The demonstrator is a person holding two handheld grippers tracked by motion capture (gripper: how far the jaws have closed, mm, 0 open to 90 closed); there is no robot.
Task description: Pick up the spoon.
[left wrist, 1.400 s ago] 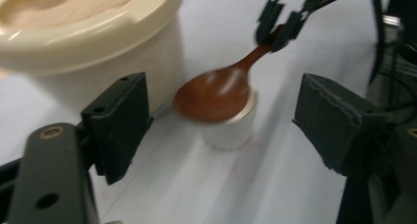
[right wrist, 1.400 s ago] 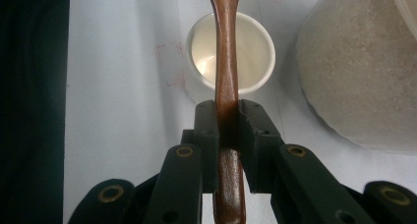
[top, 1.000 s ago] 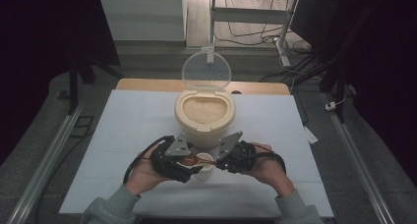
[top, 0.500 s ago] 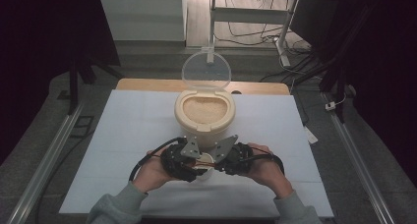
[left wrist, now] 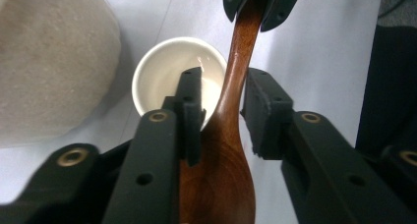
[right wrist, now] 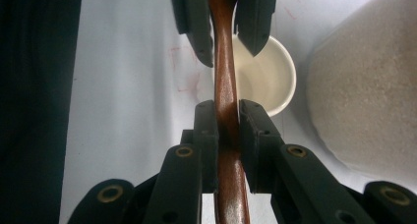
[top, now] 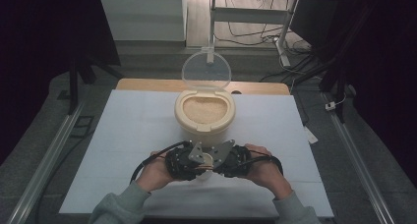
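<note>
The wooden spoon [left wrist: 231, 135] is glossy dark brown; the small cup [left wrist: 167, 81] smooth white; the rice bin [top: 202, 117] matt cream plastic.

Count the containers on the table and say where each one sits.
2. The big rice container stands at the table's middle with its lid up; the small white cup sits just in front of it, under the wooden spoon.

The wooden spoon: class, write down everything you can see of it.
The wooden spoon is dark brown, glossy wood with a slim handle widening into a bowl. It is held off the table, lying level between both tongs above a small white cup. The right tongs clamp the handle. The left tongs have just been closing around the neck by the bowl; one pad touches, the other stands just clear.
</note>
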